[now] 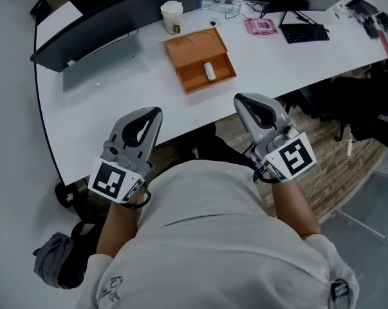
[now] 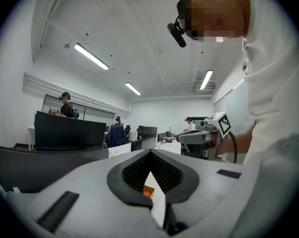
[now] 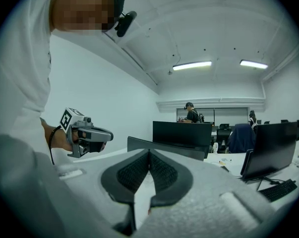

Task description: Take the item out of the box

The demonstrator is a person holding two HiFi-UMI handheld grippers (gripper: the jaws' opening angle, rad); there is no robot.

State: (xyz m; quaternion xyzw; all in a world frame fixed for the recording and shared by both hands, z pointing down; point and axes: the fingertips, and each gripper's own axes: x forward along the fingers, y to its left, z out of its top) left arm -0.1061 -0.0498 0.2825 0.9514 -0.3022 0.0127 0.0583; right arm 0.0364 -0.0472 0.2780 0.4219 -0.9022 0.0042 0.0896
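Observation:
An orange box [image 1: 201, 60] lies open on the white table [image 1: 116, 108], its lid flat behind it. A small white item [image 1: 209, 71] rests in the box's front tray. My left gripper [image 1: 156, 111] and right gripper [image 1: 239, 98] are both held close to the person's body at the table's near edge, short of the box. Both are shut with nothing between the fingertips. In the left gripper view the left gripper [image 2: 150, 152] has its jaws tip to tip, and a sliver of the orange box [image 2: 148, 191] shows through the gap. The right gripper view shows the right gripper [image 3: 149, 152] closed likewise.
A paper cup [image 1: 172, 17], a pink object [image 1: 260, 26] and a keyboard [image 1: 305, 33] sit behind the box. A dark monitor [image 1: 116, 5] and a grey panel [image 1: 100, 66] stand at the left. A dark bag [image 1: 55, 262] lies on the floor. People sit at far desks.

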